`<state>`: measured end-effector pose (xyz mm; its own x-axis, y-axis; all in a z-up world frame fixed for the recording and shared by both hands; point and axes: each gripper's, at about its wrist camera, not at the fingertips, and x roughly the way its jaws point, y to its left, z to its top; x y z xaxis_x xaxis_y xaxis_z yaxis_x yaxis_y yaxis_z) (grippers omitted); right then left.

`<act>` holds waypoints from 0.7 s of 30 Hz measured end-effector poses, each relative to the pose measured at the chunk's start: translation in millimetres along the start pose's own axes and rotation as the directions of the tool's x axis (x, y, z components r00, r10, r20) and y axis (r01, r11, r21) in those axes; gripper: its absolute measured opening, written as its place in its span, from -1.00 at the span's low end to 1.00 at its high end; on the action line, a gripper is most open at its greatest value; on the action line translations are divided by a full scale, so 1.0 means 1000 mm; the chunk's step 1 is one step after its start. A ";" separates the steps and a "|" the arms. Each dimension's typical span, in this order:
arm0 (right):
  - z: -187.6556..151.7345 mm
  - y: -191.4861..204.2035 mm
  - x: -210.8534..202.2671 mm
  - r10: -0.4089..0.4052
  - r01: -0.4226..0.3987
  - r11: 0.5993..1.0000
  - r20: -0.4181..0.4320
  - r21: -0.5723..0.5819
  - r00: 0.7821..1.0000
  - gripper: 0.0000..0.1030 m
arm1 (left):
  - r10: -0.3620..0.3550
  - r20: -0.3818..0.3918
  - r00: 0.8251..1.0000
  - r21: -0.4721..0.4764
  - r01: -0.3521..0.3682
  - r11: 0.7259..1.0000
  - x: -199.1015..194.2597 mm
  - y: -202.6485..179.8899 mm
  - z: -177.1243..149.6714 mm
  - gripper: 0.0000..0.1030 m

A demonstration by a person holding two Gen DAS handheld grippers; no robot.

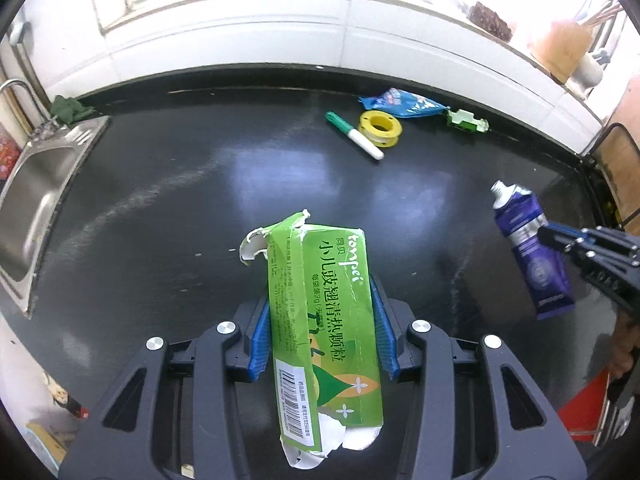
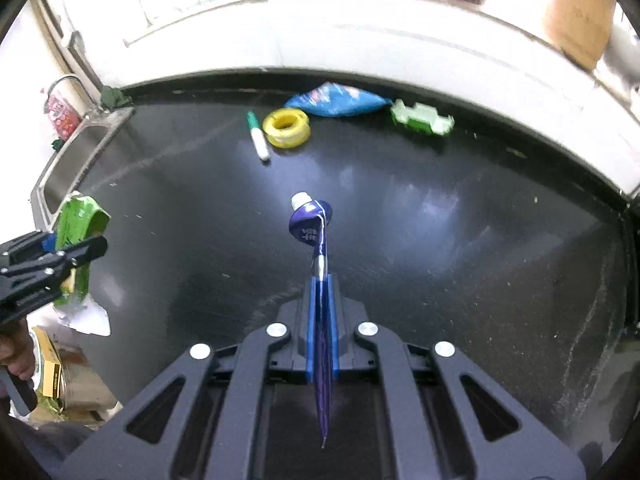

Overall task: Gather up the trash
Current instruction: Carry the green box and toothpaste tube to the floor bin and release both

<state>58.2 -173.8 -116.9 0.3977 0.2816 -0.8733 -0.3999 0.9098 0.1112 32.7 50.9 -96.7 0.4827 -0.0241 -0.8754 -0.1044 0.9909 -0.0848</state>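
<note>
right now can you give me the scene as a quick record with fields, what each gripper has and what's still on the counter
left gripper: shut on green carton, torn open, lifted
right gripper: shut on purple tube, flattened, cap off
surface: black countertop
still lying there: green marker, yellow tape roll, blue wrapper, small green packet, all near the back edge
left side: steel sink

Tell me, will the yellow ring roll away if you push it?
Probably not. The yellow ring lies flat on the black counter, so it should slide rather than roll. It looks like a small plastic spool, likely light. The pen beside it might get knocked.
</note>
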 end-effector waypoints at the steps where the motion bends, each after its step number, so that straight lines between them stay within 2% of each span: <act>1: 0.001 0.008 -0.005 0.004 -0.004 1.000 0.014 -0.010 1.000 -0.87 | 0.001 0.003 1.000 -0.003 -0.001 1.000 -0.003 0.005 -0.002 -0.17; 7: 0.017 0.053 -0.024 0.039 -0.035 0.997 0.067 -0.067 0.997 -0.87 | 0.036 0.034 0.999 -0.008 -0.035 0.999 -0.020 0.030 -0.011 -0.17; 12: 0.038 0.110 -0.033 0.119 -0.105 0.981 0.081 -0.161 0.990 -0.87 | 0.084 0.073 0.994 -0.063 -0.079 0.995 -0.046 0.065 -0.022 -0.17; 15: 0.049 0.159 -0.035 0.192 -0.170 0.956 0.073 -0.241 0.979 -0.87 | 0.136 0.093 0.986 -0.113 -0.125 0.986 -0.065 0.095 -0.034 -0.17; 18: 0.053 0.215 -0.033 0.274 -0.248 0.912 0.038 -0.326 0.961 -0.87 | 0.190 0.098 0.977 -0.193 -0.169 0.967 -0.088 0.134 -0.057 -0.17; 21: 0.049 0.275 -0.029 0.351 -0.328 0.850 -0.020 -0.411 0.936 -0.87 | 0.265 0.072 0.962 -0.295 -0.233 0.926 -0.111 0.180 -0.093 -0.17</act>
<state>-23.0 83.4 -37.8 0.2150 0.5768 -0.7881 -0.8103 0.5558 0.1858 -120.5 219.4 -59.6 0.4990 0.2491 -0.8300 -0.4662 0.8846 -0.0148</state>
